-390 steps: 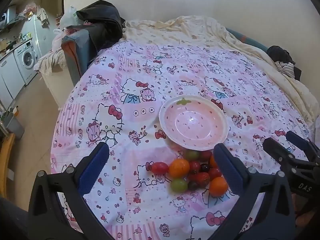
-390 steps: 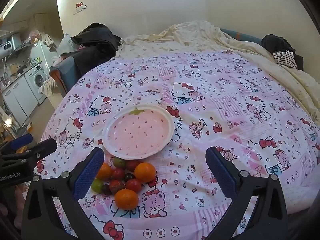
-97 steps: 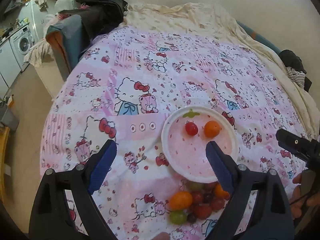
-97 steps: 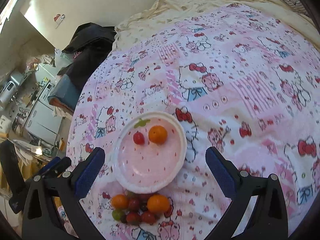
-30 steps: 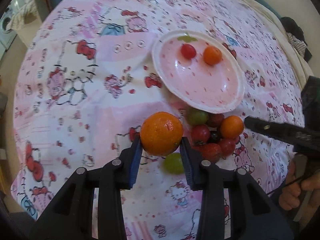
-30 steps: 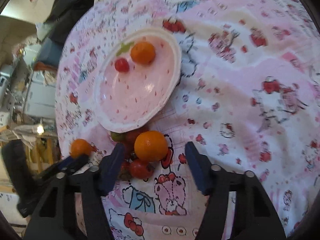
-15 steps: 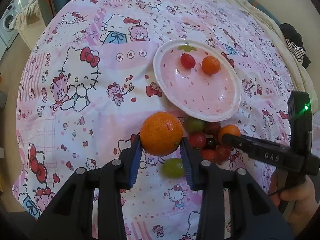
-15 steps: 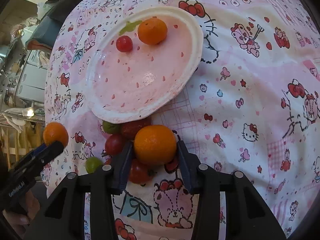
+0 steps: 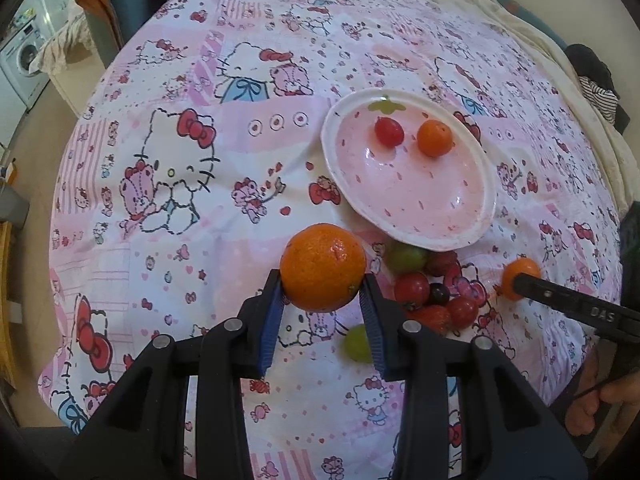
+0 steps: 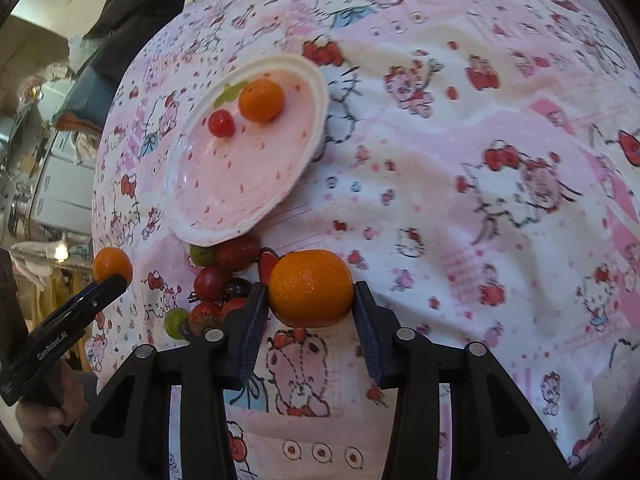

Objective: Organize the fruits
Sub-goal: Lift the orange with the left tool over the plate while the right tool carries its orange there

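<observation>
A pink strawberry-print plate (image 9: pixel 472 236) (image 10: pixel 188 224) lies on the bed and holds a red cherry tomato (image 9: pixel 388 131) (image 10: pixel 221 123) and a small orange (image 9: pixel 434 138) (image 10: pixel 261 101). My left gripper (image 9: pixel 323 300) is shut on an orange (image 9: pixel 322 267), held above the cover, near side of the plate. My right gripper (image 10: pixel 310 307) is shut on another orange (image 10: pixel 311 288), lifted beside the fruit pile. The pile (image 9: pixel 428 292) (image 10: pixel 218 280) of red tomatoes, green grapes and a dark grape lies just in front of the plate.
A pink cartoon-print cover (image 9: pixel 180 160) spreads over the round bed. A cream blanket (image 9: pixel 520 20) lies at the far side. A chair with dark clothes (image 10: pixel 132 4) and a washing machine (image 9: pixel 20 60) stand to the left.
Both grippers have lifted their oranges up and away from the pile. The right gripper's orange has left the pile, and the views have drawn back a little.
</observation>
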`<move>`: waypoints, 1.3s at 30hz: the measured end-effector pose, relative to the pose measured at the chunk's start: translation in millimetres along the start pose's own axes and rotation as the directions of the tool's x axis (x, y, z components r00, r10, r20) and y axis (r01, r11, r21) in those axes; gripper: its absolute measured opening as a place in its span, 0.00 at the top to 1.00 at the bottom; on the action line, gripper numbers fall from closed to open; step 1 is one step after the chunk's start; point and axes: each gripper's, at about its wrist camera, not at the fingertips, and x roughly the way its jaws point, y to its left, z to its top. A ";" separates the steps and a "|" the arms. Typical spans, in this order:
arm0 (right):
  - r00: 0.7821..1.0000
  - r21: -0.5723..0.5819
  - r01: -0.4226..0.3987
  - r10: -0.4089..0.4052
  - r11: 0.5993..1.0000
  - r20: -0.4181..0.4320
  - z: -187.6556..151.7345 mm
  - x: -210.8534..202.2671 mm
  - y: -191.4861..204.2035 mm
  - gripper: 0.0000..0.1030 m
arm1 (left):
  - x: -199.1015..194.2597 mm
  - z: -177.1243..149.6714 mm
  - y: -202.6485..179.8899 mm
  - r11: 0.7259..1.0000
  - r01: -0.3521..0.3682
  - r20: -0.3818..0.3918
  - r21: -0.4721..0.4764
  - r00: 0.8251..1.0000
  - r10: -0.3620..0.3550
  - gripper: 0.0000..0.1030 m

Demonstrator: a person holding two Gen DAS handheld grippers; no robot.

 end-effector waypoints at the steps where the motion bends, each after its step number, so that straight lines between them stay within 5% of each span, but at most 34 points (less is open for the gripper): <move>1: 1.000 0.011 0.002 -0.002 1.000 0.008 -0.8 -3.5 -3.5 0.57 | -1.1 -0.1 1.1 1.000 -0.005 0.007 -0.001 1.000 0.005 0.67; 13: 0.986 0.033 -0.014 0.009 0.999 0.169 -5.7 -58.8 -13.5 0.57 | -28.4 3.5 19.7 0.998 -0.027 0.109 -0.065 0.993 0.034 0.67; 25: 0.882 -0.121 -0.082 0.129 0.989 0.454 -1.2 -128.4 22.2 0.57 | -68.9 14.8 21.6 0.996 -0.037 0.269 -0.086 0.961 0.059 0.67; 33: 0.860 -0.178 -0.101 0.176 0.979 0.479 22.7 -135.7 39.9 0.57 | -83.8 36.7 13.7 0.998 -0.035 0.319 -0.054 0.946 0.050 0.67; 39: 0.868 -0.197 -0.108 0.189 0.975 0.459 48.6 -122.4 51.1 0.57 | -79.4 59.1 2.3 0.999 -0.047 0.328 -0.007 0.943 0.046 0.67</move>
